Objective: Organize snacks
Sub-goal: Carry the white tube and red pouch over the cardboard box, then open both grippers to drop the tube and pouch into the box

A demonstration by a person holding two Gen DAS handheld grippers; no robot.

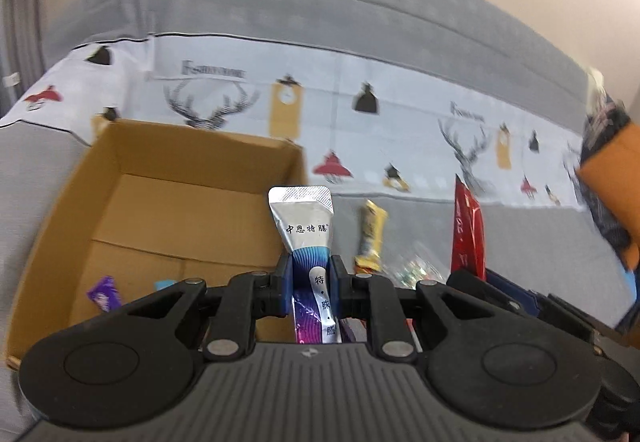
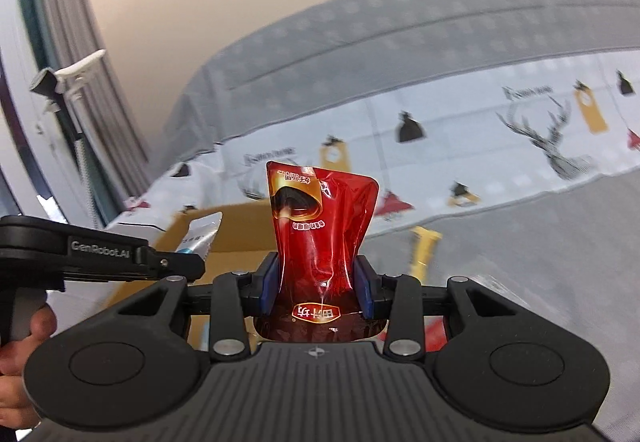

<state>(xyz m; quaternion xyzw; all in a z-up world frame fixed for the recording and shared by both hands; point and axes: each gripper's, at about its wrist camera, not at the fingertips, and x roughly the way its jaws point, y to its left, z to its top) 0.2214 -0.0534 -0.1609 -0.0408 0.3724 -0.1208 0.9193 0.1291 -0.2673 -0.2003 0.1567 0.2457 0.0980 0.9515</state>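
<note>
Bed (image 1: 400,226) fills the background in both of my views — grey cover, with a white sheet (image 1: 360,130) printed with antlered deer heads and small bells lying across it. At my left, on the grey cover, sits an open cardboard box (image 1: 192,210), flaps up; I see a purple packet (image 1: 103,295) on its floor near the front corner, and a blue scrap beside it that I cannot identify.

My left gripper (image 1: 311,284) is clamped narrow on a silver-and-blue sachet (image 1: 305,226), which stands upright between the pads, just right of the box's right wall. My right gripper (image 2: 318,282) pinches a red pouch (image 2: 320,226) at its lower half, jaws at a middling gap, the pouch upright and crumpled at the waist.

On the cover right of the box: 1 yellow bar wrapper (image 1: 372,234), plus a blurred clutter of small wrappers (image 1: 416,270) near it.
</note>
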